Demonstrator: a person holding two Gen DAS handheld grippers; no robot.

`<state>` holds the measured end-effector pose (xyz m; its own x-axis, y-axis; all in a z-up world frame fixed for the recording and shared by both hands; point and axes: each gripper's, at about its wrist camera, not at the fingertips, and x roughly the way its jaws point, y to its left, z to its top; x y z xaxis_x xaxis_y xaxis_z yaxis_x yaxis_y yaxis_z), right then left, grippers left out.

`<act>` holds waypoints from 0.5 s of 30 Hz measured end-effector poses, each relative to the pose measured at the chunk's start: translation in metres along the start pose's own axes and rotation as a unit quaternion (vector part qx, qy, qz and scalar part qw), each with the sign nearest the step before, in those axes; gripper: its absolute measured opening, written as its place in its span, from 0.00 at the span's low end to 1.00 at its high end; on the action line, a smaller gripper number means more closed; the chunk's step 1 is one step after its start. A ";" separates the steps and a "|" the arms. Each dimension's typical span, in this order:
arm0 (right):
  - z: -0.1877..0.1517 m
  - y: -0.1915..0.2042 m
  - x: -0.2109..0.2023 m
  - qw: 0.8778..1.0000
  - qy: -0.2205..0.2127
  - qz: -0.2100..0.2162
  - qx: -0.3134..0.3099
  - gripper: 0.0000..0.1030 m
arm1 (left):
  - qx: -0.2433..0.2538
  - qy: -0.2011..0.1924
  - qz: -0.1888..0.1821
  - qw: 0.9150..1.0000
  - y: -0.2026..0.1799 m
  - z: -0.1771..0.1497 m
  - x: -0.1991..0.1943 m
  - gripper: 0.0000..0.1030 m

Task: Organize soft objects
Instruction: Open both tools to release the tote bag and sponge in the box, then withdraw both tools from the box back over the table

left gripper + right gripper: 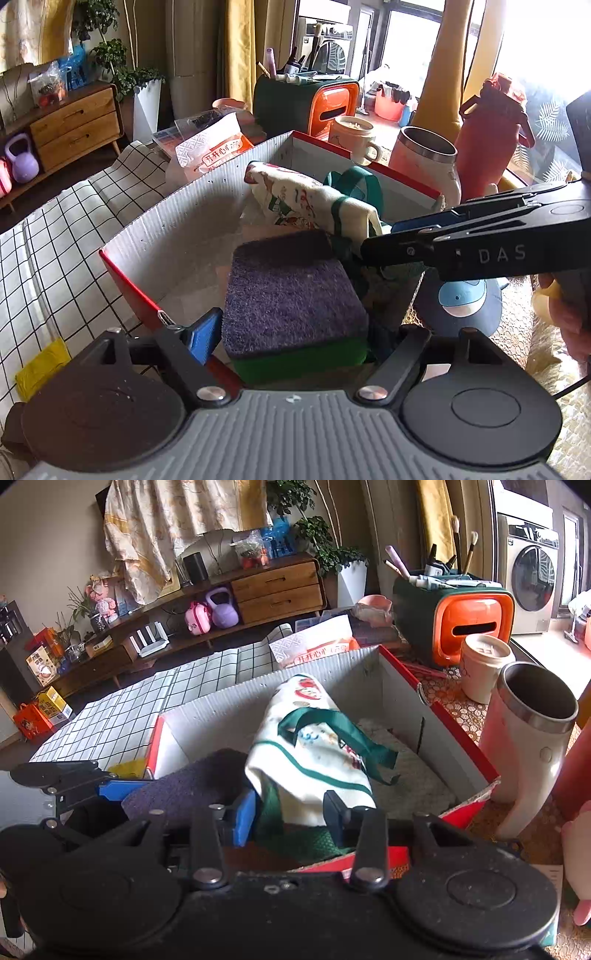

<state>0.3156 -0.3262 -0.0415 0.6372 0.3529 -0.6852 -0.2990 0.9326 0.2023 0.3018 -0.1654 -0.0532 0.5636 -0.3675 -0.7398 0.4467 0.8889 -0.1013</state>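
My left gripper (295, 332) is shut on a sponge (291, 295) with a purple scouring top and a green base, held over the near corner of a red-edged cardboard box (177, 218). My right gripper (288, 812) is shut on the lower end of a white printed cloth bag (310, 746) with green straps, which lies inside the same box (391, 686). In the left wrist view the right gripper (373, 247) reaches in from the right onto the bag (299, 195). The sponge (184, 786) shows at the left in the right wrist view.
A pink steel-rimmed tumbler (528, 738), a white lidded cup (484, 664) and a red bottle (491, 136) stand right of the box. A green and orange organizer (454, 624) sits behind. A blue whale plush (461, 299) lies by the box. A checked cloth (48, 251) covers the left.
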 end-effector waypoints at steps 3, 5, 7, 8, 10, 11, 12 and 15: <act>0.000 0.005 -0.010 1.000 -0.006 -0.005 -0.006 0.46 | 0.004 -0.002 0.006 1.000 -0.002 -0.005 -0.009 0.80; 0.000 0.009 -0.018 1.000 -0.013 -0.007 -0.009 0.52 | -0.001 -0.005 0.006 1.000 -0.001 -0.006 -0.014 0.80; 0.000 0.012 -0.026 1.000 -0.021 -0.008 -0.014 0.56 | -0.007 -0.010 0.002 1.000 0.000 -0.008 -0.021 0.80; 0.001 0.014 -0.030 1.000 -0.024 -0.008 -0.016 0.57 | -0.008 -0.011 0.001 1.000 0.000 -0.009 -0.025 0.80; 0.002 0.018 -0.039 0.999 -0.032 -0.009 -0.018 0.59 | -0.008 -0.020 -0.003 1.000 0.000 -0.012 -0.035 0.80; 0.002 0.019 -0.042 0.999 -0.035 -0.007 -0.020 0.60 | -0.009 -0.025 -0.004 1.000 0.001 -0.013 -0.040 0.80; 0.003 0.021 -0.046 0.999 -0.037 -0.006 -0.022 0.61 | -0.012 -0.028 -0.006 1.000 0.001 -0.014 -0.045 0.80; 0.002 0.031 -0.057 0.999 -0.044 -0.002 -0.031 0.62 | -0.017 -0.041 -0.014 0.999 0.001 -0.016 -0.063 0.80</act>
<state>0.2714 -0.3175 0.0057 0.6978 0.3565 -0.6212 -0.3374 0.9287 0.1540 0.2560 -0.1366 -0.0173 0.6071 -0.4121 -0.6794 0.4401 0.8863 -0.1443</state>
